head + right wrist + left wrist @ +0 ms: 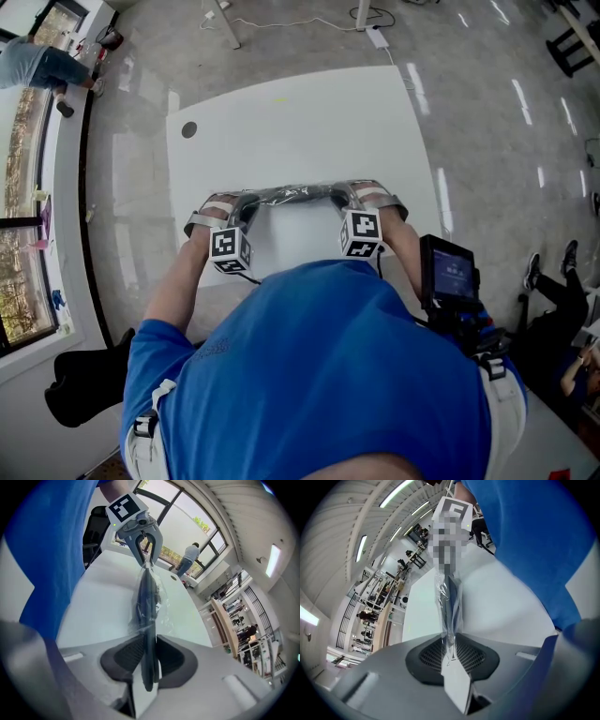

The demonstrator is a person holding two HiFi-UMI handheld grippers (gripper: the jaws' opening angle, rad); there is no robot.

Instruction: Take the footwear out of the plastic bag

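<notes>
Holding bag (292,196) taut: left gripper (450,652) pinches its plastic, right gripper (149,662) clamps footwear (145,597) through it. Extraction not begun. Next move likely needs the bag's opening found.

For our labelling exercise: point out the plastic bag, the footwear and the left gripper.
plastic bag (291,196), head view, on its stretched middle.
footwear (144,597), right gripper view, on its dark side inside the bag.
left gripper (146,560), right gripper view, between its fingertips pinching the bag's far end.
</notes>
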